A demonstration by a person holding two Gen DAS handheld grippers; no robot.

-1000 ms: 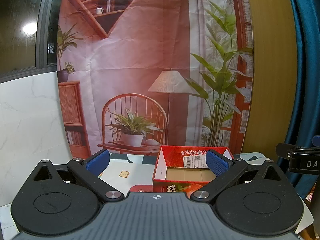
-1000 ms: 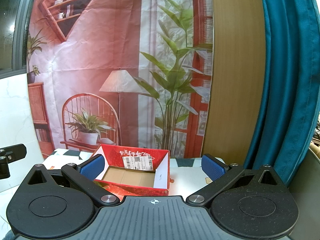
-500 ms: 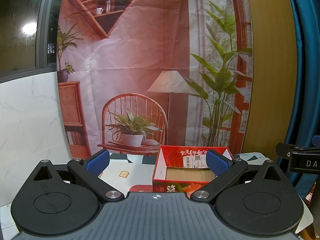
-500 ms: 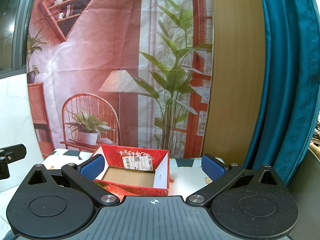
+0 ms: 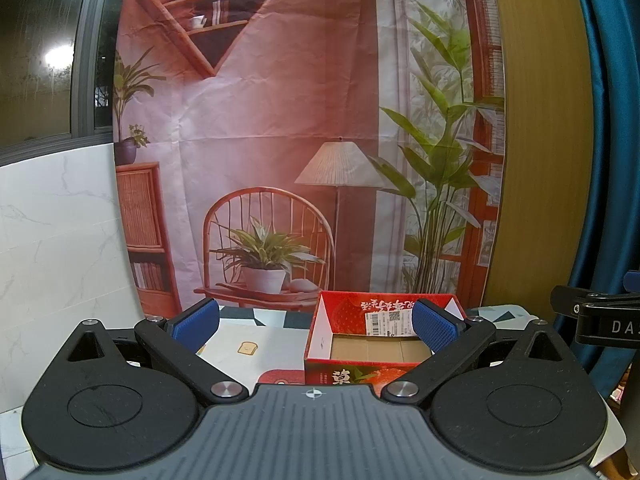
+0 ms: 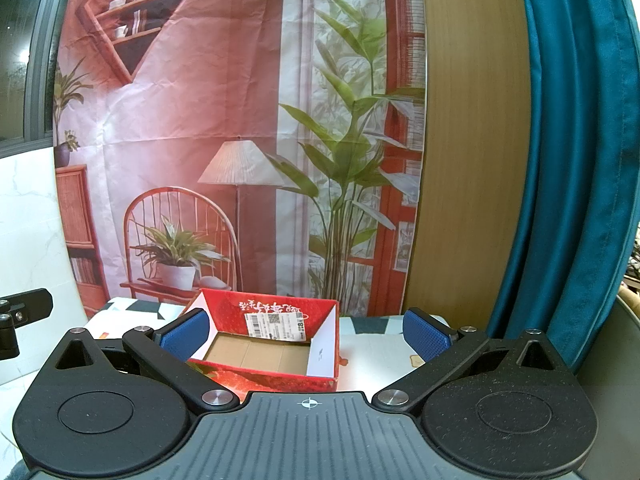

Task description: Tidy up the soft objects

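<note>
1. The open-topped red cardboard box (image 5: 372,354) sits on the patterned white tablecloth (image 5: 244,336), with bare brown card showing inside and a white shipping label (image 6: 276,326) on its far inner wall.
2. The left gripper (image 5: 316,326) hangs near the box, jaws spread wide and holding nothing; its right blue pad (image 5: 434,326) overlaps the box's right end.
3. The right gripper (image 6: 306,330) faces the box too, jaws wide apart and empty.
4. Behind the box hangs a printed room-scene backdrop (image 6: 224,120).
5. No soft object is in view.

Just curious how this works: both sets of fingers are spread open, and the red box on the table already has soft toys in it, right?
Not quite. The red box is empty; the right wrist view shows its bare cardboard floor. Both grippers' fingers are indeed spread open.
</note>
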